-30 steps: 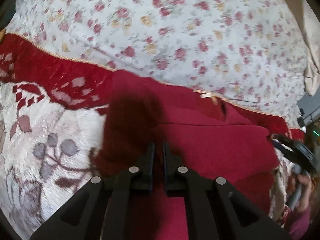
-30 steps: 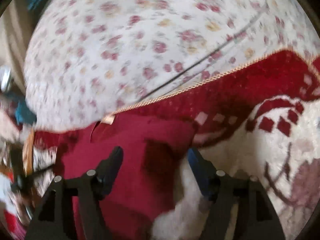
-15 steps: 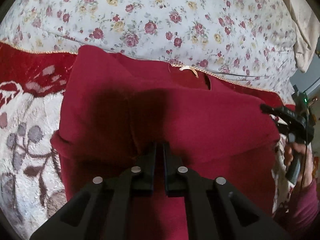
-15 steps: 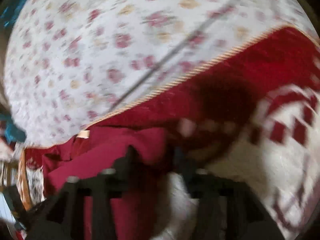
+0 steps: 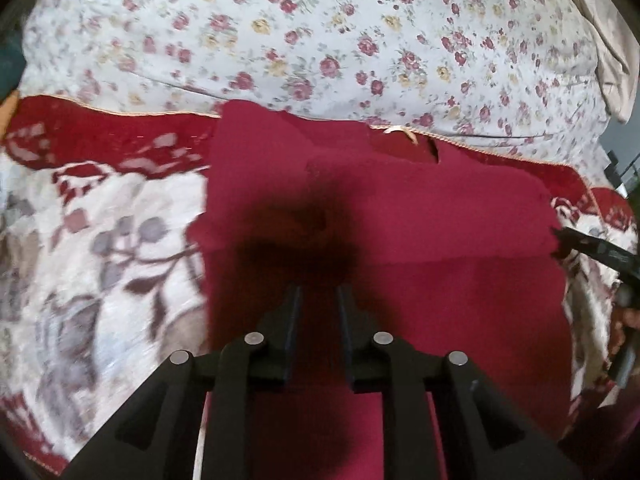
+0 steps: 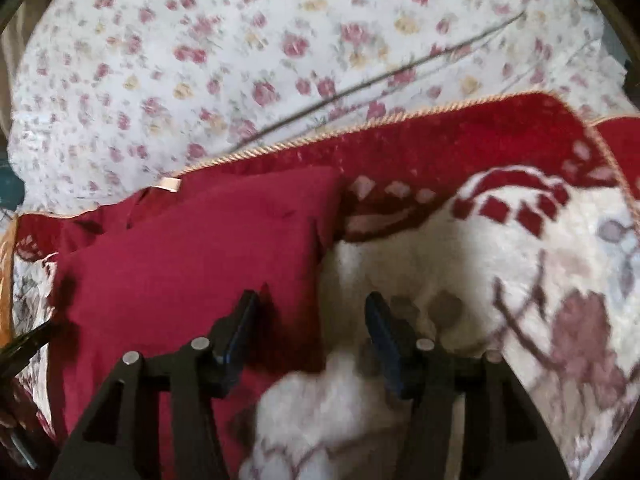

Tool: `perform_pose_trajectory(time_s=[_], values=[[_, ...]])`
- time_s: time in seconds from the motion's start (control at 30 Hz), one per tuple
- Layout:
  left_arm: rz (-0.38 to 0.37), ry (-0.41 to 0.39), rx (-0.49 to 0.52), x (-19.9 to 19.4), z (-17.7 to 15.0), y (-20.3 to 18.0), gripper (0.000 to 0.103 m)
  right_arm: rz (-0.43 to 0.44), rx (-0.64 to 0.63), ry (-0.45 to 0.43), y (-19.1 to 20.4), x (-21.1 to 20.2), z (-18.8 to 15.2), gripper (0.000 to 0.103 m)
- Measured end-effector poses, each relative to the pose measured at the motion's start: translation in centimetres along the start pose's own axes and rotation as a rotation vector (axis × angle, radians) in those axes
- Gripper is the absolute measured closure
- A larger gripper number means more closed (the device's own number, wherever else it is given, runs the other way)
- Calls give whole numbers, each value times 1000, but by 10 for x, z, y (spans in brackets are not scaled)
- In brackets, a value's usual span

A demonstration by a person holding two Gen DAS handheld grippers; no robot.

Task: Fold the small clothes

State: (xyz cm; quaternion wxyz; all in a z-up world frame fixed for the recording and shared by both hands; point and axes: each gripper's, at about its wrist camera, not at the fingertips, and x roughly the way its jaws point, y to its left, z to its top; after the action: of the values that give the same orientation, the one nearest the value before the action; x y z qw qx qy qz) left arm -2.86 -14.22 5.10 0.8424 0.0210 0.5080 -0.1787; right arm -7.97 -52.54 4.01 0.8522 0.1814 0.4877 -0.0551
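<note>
Red garment [image 5: 420, 232] lies partly folded on the patterned blanket [image 5: 100, 248], its far end at the blanket's corded far edge [image 6: 360, 126], where the flowered sheet [image 5: 320, 40] begins. A pale neck label [image 5: 400, 132] shows at that end.

Left tool [image 5: 318, 300]: jaws drawn right in, only a narrow slot between the tips, and I see no cloth nipped in it; it hangs over the garment's middle, throwing a dark shadow.

Right tool [image 6: 312, 312]: jaws about half apart and just been closing, straddling the garment's right side edge [image 6: 320, 264]. One finger [image 6: 240, 324] is over red cloth, the other over bare blanket; the pads are not pressing on anything.

Risks, as I judge them:
- Right tool may close on blanket pile along with the hem, so that a lift drags the blanket and spoils the fold.
- It may catch only the top layer; the layers would then slide apart.
- Both views are smeared, so my aim at the edge is uncertain.

Around: tan cloth [image 5: 608, 40] beyond the sheet. Nothing lies on the garment.
</note>
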Motion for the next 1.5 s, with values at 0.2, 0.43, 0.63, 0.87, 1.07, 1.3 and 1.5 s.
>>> perform_pose_trajectory(time_s=[0.2, 0.43, 0.63, 0.87, 1.07, 1.3, 1.5], values=[[7, -42, 14, -24, -25, 2, 97, 135, 1, 14, 10, -40, -44, 37], [-57, -38, 16, -45, -54, -1, 96, 145, -66, 81, 27, -52, -103, 33], [-59, -12, 16, -53, -83, 7, 95, 140, -82, 105, 27, -64, -142, 28], [-76, 26, -30, -61, -116, 30, 96, 147, -86, 110, 29, -70, -172, 27], [-98, 74, -49, -67, -144, 46, 95, 186, -89, 141, 21, -82, -188, 27], [-138, 137, -60, -73, -170, 51, 95, 267, -148, 246, 20, -91, -219, 27], [-141, 195, -6, -66, -189, 32, 95, 301, -177, 274, 24, -85, -236, 26]])
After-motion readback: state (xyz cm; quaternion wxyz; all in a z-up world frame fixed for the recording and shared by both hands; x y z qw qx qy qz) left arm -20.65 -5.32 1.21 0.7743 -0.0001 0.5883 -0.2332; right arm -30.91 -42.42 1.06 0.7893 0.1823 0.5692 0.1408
